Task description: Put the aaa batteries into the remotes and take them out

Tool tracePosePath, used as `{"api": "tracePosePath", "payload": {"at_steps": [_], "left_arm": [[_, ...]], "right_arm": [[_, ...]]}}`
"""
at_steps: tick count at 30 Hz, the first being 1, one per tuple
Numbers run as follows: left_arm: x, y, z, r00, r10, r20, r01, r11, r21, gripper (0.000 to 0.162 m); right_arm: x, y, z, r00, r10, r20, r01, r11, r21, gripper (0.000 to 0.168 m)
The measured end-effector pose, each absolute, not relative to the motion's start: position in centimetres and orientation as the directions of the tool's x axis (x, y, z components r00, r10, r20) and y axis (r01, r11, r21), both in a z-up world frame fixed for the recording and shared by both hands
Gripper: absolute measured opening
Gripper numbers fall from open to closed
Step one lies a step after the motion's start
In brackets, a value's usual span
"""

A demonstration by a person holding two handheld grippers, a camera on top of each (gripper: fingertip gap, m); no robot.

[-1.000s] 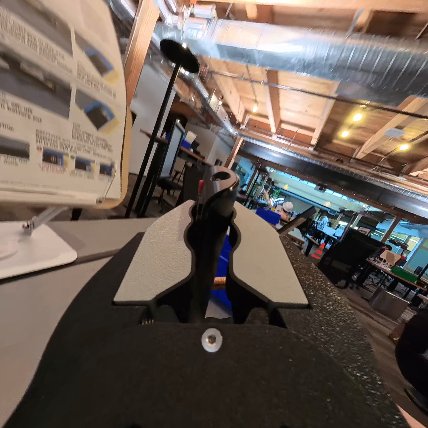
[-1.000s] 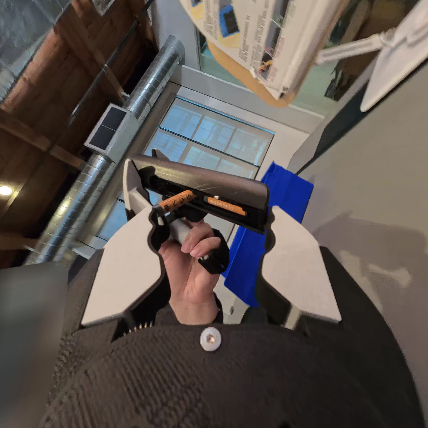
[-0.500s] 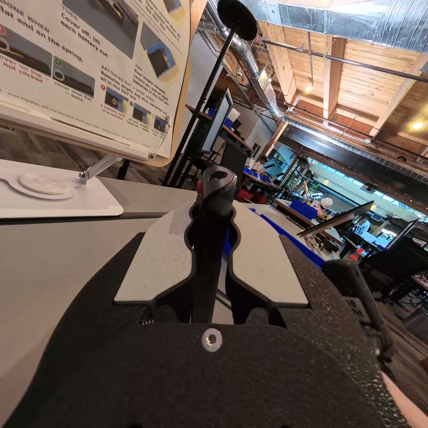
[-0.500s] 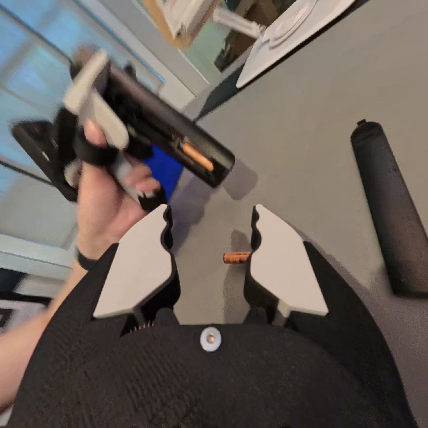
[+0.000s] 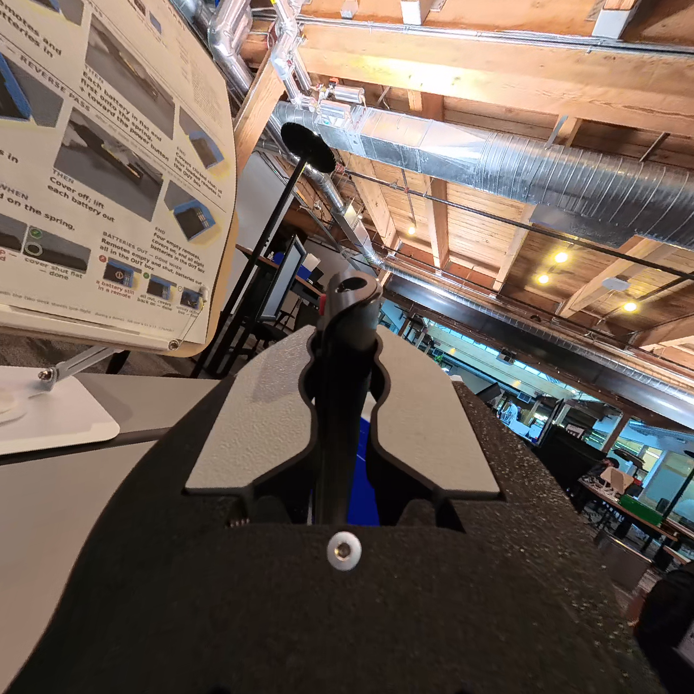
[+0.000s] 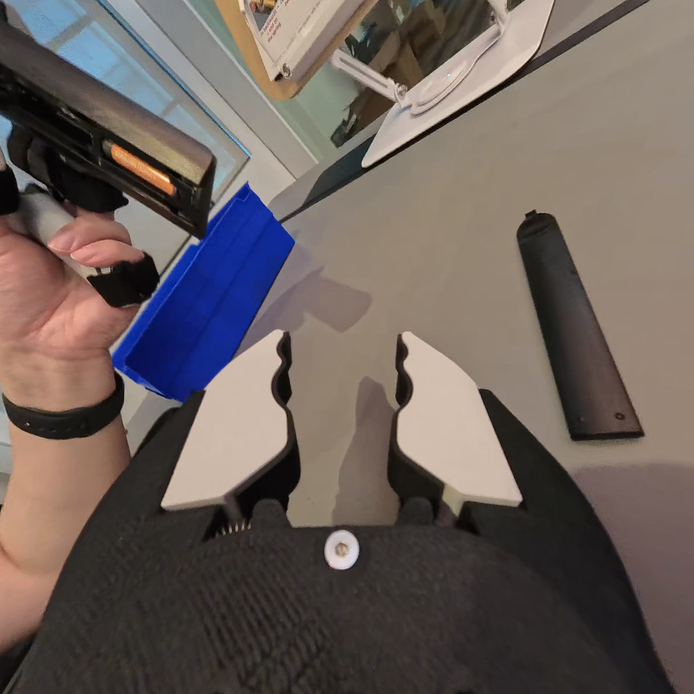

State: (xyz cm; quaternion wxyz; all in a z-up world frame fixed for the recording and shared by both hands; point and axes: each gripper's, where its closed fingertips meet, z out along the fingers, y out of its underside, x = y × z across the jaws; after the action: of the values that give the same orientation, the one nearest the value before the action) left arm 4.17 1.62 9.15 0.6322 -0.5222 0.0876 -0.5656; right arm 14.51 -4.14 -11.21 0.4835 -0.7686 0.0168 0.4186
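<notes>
My left gripper (image 5: pixel 343 338) is shut on a black remote (image 5: pixel 345 379), held edge-on and pointing up above the grey table. In the right wrist view the same remote (image 6: pixel 112 124) sits at the upper left, gripped by the hand-held left gripper. Its back is open and one orange battery (image 6: pixel 142 172) lies in the compartment. My right gripper (image 6: pixel 342 338) is open and empty, low over the grey table (image 6: pixel 432 244). The black battery cover (image 6: pixel 571 330) lies flat on the table to its right.
A blue bin (image 6: pixel 210 300) stands at the table's left edge, under the remote; it also shows behind my left fingers (image 5: pixel 362 488). An instruction board (image 5: pixel 112 169) on a white stand (image 6: pixel 450 86) stands at the back. A person's hand (image 6: pixel 49 300) holds the left gripper.
My right gripper pulled away from the remote and dropped towards the table. A loose orange battery lay between its fingers half a second ago and is out of view now. The left gripper tilted upward.
</notes>
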Motion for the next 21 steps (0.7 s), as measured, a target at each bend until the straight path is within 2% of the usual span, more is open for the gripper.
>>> {"api": "tracePosePath", "payload": {"at_steps": [4, 9, 14, 21], "left_arm": [[3.7, 1.5, 9.7, 0.335, -0.807, 0.486, 0.634, -0.189, -0.75, 0.024], [3.2, 0.7, 11.2, 0.294, -0.832, 0.47, 0.662, -0.178, -0.728, 0.024], [3.0, -1.2, 13.1, 0.256, -0.877, 0.406, 0.703, -0.12, -0.701, 0.024], [2.8, -2.5, 14.1, 0.282, -0.89, 0.359, 0.717, -0.053, -0.695, 0.024]], "right_arm": [[14.8, -4.1, -9.2, 0.674, 0.398, -0.623, -0.477, -0.41, -0.778, 0.048], [14.5, -5.1, -3.5, 0.643, 0.514, -0.568, -0.459, -0.336, -0.823, 0.048], [13.1, -4.8, 0.4, 0.544, 0.532, -0.649, -0.505, -0.41, -0.759, 0.05], [10.4, -3.9, 1.6, 0.396, 0.507, -0.766, -0.616, -0.472, -0.631, 0.058]]}}
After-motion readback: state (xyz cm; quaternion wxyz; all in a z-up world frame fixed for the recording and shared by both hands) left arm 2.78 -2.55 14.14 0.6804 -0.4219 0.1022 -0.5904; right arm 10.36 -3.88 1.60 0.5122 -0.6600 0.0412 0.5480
